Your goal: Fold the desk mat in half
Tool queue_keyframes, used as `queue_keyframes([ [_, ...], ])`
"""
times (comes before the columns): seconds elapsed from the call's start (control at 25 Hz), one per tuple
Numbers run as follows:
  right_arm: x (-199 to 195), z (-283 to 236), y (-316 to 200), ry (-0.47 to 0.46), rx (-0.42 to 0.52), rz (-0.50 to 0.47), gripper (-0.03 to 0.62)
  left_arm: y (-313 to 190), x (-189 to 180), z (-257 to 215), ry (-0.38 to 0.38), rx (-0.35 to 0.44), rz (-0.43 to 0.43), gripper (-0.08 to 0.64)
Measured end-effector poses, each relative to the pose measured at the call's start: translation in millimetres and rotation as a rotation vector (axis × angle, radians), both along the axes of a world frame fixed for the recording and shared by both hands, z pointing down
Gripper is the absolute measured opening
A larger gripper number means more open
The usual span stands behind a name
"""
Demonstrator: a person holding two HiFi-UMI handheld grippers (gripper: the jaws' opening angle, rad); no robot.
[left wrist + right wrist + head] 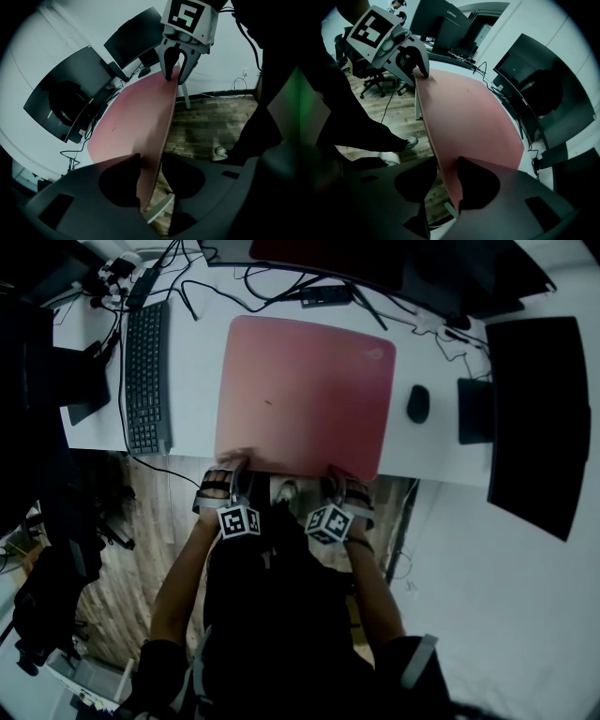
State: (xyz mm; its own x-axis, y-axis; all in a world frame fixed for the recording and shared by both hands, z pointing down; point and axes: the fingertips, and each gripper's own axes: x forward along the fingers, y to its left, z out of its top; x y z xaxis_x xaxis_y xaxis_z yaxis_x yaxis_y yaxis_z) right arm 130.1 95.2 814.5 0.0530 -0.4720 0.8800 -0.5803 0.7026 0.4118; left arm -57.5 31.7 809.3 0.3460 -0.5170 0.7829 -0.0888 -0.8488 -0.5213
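Observation:
The pink desk mat (305,390) lies flat on the white desk (441,451), its near edge at the desk's front. My left gripper (232,470) is at the mat's near left corner and my right gripper (342,482) at its near right corner. In the left gripper view the mat's edge (159,136) stands between my left gripper's (150,164) jaws, with a gap on one side. In the right gripper view the mat (459,117) likewise sits between my right gripper's (443,171) jaws, unpinched. Each view shows the other gripper straddling the far corner.
A black keyboard (147,376) lies left of the mat and a black mouse (418,404) right of it. Dark monitors (534,418) stand at the right and back. Cables and a small black device (326,296) lie behind the mat. Wooden floor (122,521) shows below the desk's edge.

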Motion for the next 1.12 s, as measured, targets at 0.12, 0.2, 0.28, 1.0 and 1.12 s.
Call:
queue_keyframes([
  [0.12, -3, -1, 4, -0.02, -0.027, 0.003, 0.103, 3, 0, -4, 0.012, -0.027, -0.006, 0.094],
  [0.2, -4, -2, 8, -0.021, -0.031, -0.002, 0.064, 5, -1, -6, 0.022, -0.037, -0.018, 0.07],
  [0.28, -3, -4, 7, -0.018, -0.013, -0.001, 0.044, 4, -2, -9, 0.032, -0.041, -0.032, 0.054],
  [1.0, 5, -74, -34, -0.072, 0.097, 0.098, 0.02, -29, 4, -68, 0.132, -0.179, -0.089, 0.021],
  [1.12, 6, -88, -45, -0.065, 0.101, 0.109, 0.02, -39, 5, -80, 0.133, -0.207, -0.07, 0.021],
])
